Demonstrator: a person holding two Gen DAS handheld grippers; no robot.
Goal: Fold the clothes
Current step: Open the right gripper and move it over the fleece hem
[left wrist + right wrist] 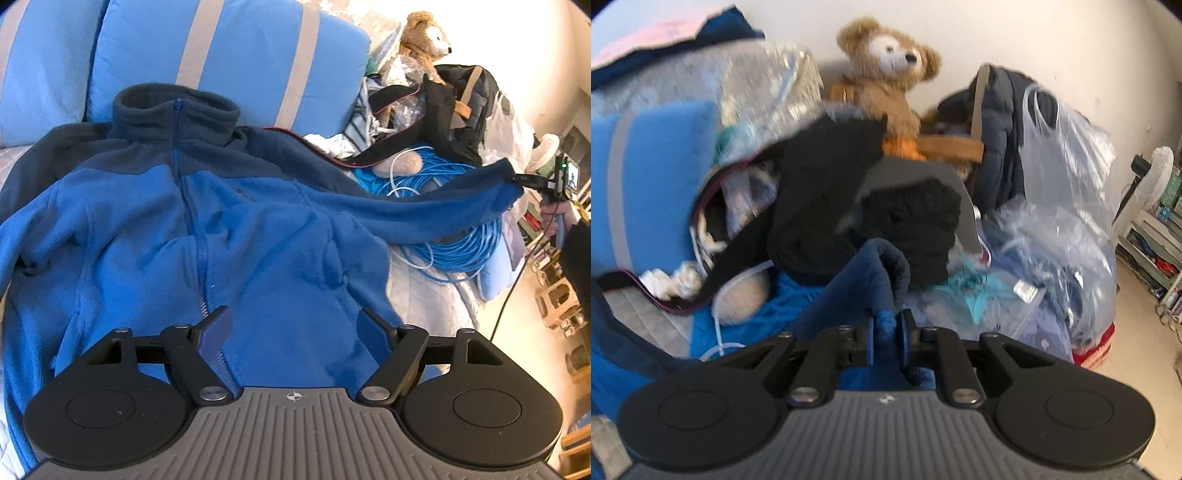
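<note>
A blue fleece jacket (229,221) with a dark navy collar and shoulders lies face up on the bed, zipper running down its middle. My left gripper (295,325) hovers open over the jacket's lower front, nothing between its fingers. The jacket's right sleeve (424,206) is stretched out to the right, off the bed. Its cuff (882,266) is pinched in my right gripper (888,328), which is shut on it. In the left wrist view the right gripper (517,179) shows at the sleeve's end, with a hand (554,218) behind it.
Blue striped pillows (229,59) stand behind the jacket. To the right lie a coil of blue cable (450,243), a black bag (827,192), a teddy bear (886,74), a dark coat (1001,140) and plastic bags (1063,221). Shelves (1152,240) stand at the far right.
</note>
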